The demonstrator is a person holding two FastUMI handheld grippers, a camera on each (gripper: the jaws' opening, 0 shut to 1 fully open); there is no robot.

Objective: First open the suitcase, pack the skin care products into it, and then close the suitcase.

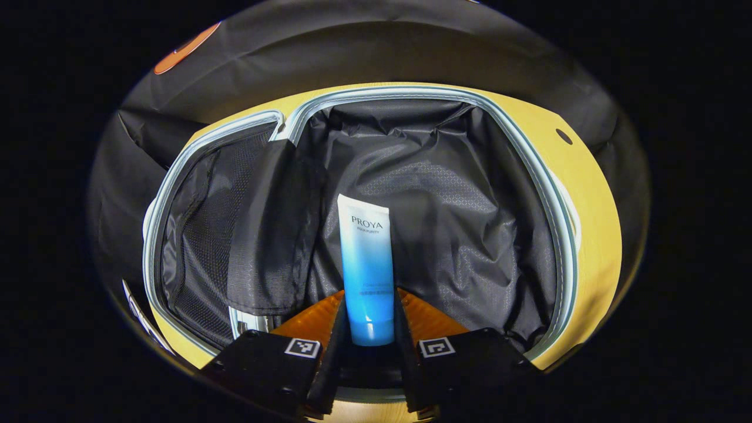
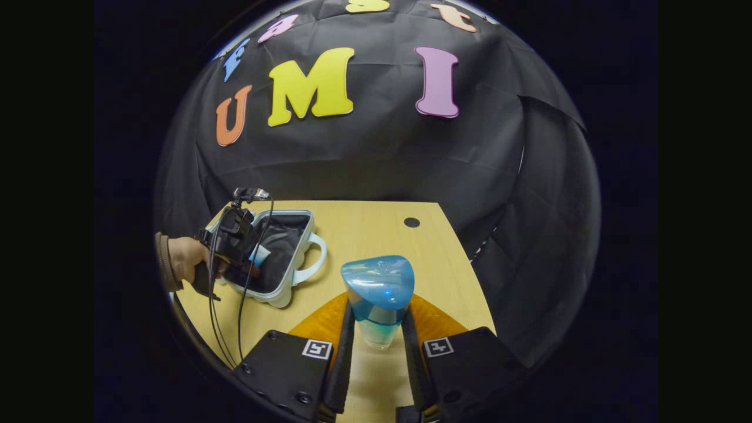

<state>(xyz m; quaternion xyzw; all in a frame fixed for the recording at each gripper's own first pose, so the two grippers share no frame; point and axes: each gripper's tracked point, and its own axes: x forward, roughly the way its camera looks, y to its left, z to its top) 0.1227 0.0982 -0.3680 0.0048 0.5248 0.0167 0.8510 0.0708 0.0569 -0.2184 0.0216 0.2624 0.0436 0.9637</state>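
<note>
Left gripper (image 1: pixel 370 329) clamped on blue tube (image 1: pixel 367 264), both fingers pressing its lower end; tube upright over open suitcase (image 1: pixel 564 235); dark lining (image 1: pixel 446 223) slack, bare room from 12 to 3 o'clock of tube; mesh pocket (image 1: pixel 200 247) at 9 o'clock; pale rim rings cavity. Right gripper (image 2: pixel 376 346) clamped on blue-capped bottle (image 2: pixel 378 294) above table (image 2: pixel 376 229); suitcase at 10 o'clock, well apart; open tabletop between; table edge near at 3 o'clock.
</note>
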